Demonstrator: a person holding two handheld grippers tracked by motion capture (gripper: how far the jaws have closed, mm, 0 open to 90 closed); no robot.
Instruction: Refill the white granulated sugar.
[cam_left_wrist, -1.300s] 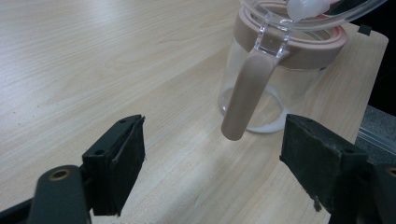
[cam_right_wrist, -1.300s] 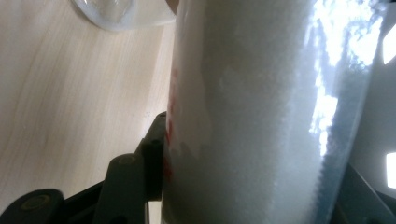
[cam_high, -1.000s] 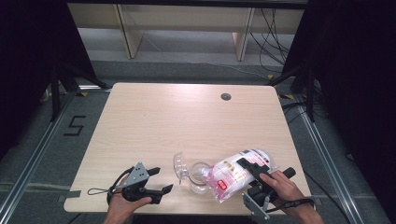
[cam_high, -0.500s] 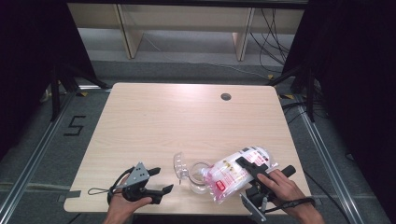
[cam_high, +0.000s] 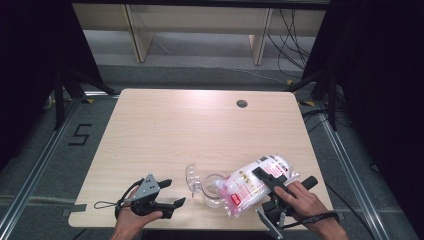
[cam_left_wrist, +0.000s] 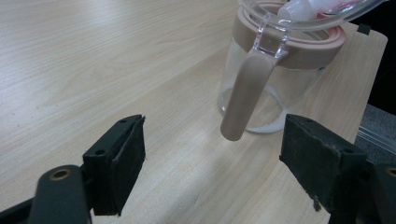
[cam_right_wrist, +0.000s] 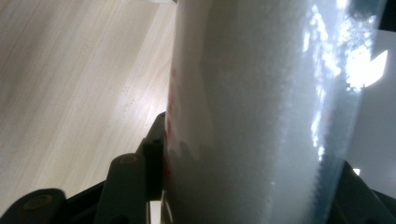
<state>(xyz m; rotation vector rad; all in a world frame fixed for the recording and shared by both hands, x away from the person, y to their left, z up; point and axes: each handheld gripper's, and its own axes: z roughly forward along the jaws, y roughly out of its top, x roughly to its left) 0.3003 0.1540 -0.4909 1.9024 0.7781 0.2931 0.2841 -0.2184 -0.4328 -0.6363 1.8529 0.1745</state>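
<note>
The right gripper (cam_high: 272, 181) is clamped on the bag (cam_high: 252, 186), tilted with its spout over the mouth of the glass jar (cam_high: 212, 190), evidently for pouring. The left gripper (cam_high: 167, 194), jaws apart, waits just left of the jar, facing its handle (cam_left_wrist: 245, 95).

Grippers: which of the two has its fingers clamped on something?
The right gripper: its fingers grip the white bag tipped at the glass jar. The left gripper stands open, holding nothing.

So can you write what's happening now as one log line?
right gripper: shut on pouch | pouch spout at jar mouth | left gripper: jaws open, beside jar | lid: flipped open
</note>
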